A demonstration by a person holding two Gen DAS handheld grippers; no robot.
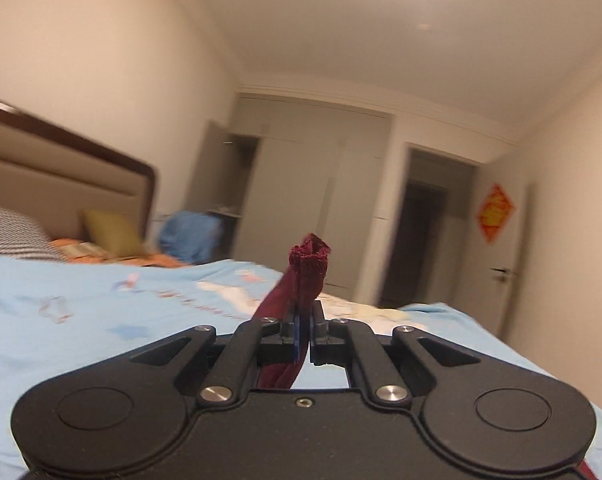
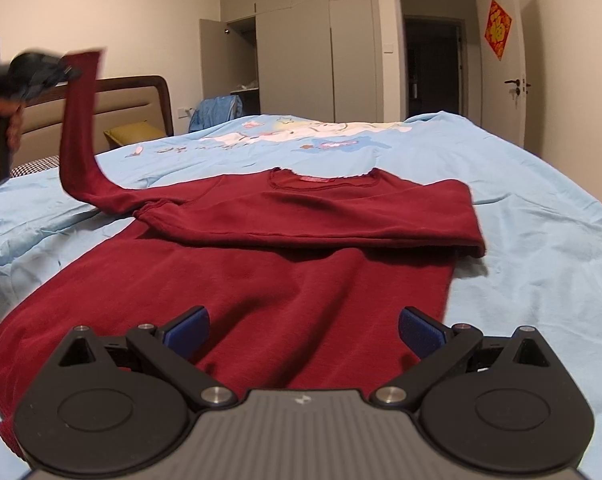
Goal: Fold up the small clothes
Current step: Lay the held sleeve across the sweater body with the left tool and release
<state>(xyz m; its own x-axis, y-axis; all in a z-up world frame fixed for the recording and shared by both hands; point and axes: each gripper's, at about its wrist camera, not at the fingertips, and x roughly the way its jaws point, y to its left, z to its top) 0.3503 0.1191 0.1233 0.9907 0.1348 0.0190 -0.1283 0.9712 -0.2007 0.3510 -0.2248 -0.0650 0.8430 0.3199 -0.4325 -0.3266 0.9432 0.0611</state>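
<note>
Pale blue cotton, printed with cartoon stars and animals, covers the bed (image 2: 521, 208) that fills most of both views — a wide, slightly rumpled surface under warm ceiling light. Behind it stand cream walls, a run of grey wardrobes (image 2: 297, 44) with one door ajar, a dark open doorway (image 2: 431, 64) and a white door bearing a red diamond ornament (image 2: 498, 28). A padded headboard with a dark wood rim (image 2: 133, 100) sits at the left.

The dark red sweater (image 2: 261, 280) lies flat in the middle of the bed, neckline away from the right wrist camera, its hem nearest that camera. One sleeve is folded across the chest, reaching to the sweater's right edge. The other sleeve (image 2: 79, 128) rises off the bedding in a curve, its cuff pinched in the left gripper (image 1: 307, 312), which is clamped tight on the fabric; in the left wrist view the bunched cuff sticks up past the closed blue pads. A hand (image 2: 11, 118) grips that tool's handle at the far left edge, blurred.

The right gripper (image 2: 303, 330) hovers low over the sweater's hem with its blue pads (image 2: 189, 330) spread wide, holding nothing.

Near the headboard sit an olive cushion (image 2: 135, 132), a houndstooth pillow (image 2: 35, 164) and a bundle of blue cloth (image 2: 215, 110) beside the wardrobe — all well apart from the sweater.
</note>
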